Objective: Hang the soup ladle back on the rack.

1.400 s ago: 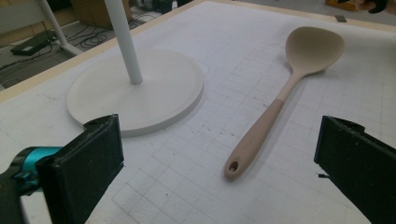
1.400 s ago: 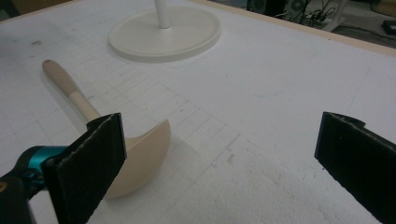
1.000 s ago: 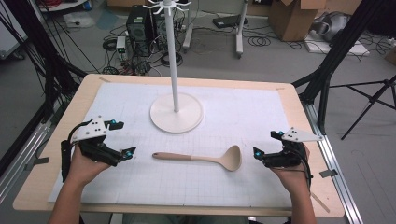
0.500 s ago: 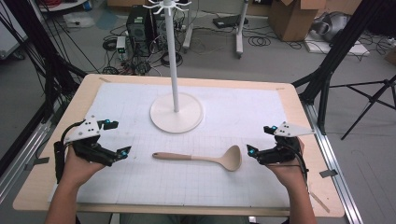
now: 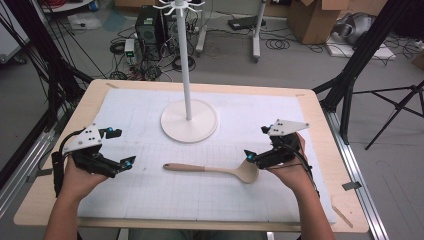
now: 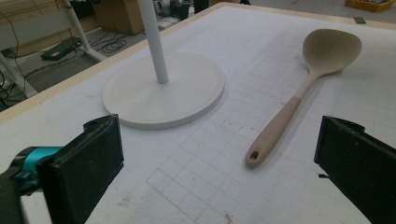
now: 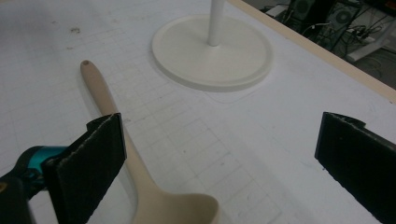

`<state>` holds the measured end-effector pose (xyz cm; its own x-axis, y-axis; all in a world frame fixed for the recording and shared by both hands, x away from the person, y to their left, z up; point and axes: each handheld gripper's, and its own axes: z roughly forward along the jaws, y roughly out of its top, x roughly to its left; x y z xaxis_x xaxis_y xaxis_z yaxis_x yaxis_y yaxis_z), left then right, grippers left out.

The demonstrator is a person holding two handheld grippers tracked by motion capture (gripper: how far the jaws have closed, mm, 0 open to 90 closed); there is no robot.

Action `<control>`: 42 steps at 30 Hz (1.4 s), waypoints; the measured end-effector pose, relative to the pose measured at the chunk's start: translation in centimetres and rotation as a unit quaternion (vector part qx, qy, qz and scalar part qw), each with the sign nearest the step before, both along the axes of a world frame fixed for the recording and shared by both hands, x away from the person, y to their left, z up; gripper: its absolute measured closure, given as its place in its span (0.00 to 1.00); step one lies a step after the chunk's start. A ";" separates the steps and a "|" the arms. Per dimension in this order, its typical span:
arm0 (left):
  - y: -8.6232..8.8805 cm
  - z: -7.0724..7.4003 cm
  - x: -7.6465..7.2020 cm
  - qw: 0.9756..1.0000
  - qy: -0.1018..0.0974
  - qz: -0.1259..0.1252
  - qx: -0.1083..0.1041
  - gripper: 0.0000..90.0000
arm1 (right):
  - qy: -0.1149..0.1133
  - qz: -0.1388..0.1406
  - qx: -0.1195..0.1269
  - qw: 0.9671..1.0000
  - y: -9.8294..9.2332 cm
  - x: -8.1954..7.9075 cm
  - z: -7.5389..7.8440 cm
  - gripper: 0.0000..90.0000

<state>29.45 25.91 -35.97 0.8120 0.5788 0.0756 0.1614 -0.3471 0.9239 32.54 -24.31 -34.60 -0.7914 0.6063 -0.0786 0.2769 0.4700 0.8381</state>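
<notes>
The jaws of the right gripper point(image 5: 256, 156) are held wide apart, and nothing is gripped between them. In the right gripper view the bowl of a wooden spoon point(image 7: 140, 186) is seen low between the jaws, close to the left jaw, and its handle runs away past that jaw. Whether the jaw touches the spoon cannot be told. In the high view the right gripper is placed just beside the bowl end of the spoon point(image 5: 220, 171), on the right part of the table point(image 5: 310, 105).

The jaws of the left gripper point(image 5: 120, 150) are also spread wide and are empty. In the left gripper view the spoon point(image 6: 299, 93) is seen ahead between the jaws, with the hole of its handle nearest and the bowl farthest. The left gripper is kept apart from the handle end, at the left of the table.

The spoon is laid flat on a white mat point(image 5: 150, 190) with a printed grid, near the front middle. Behind it a white stand point(image 5: 189, 120) with a round base and an upright pole is placed on the mat.
</notes>
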 end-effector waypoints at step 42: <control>0.2 -0.2 0.1 1.000 -0.005 0.010 0.010 0.02 | 0.104 0.127 -0.200 0.966 14.1 2.9 -5.5 0.01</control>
<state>29.55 26.11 -36.15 0.7992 0.5935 0.0946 0.1600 -0.3618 0.9184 35.48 -10.23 -40.08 -0.9348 0.3440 -0.0890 0.2524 0.8193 0.5148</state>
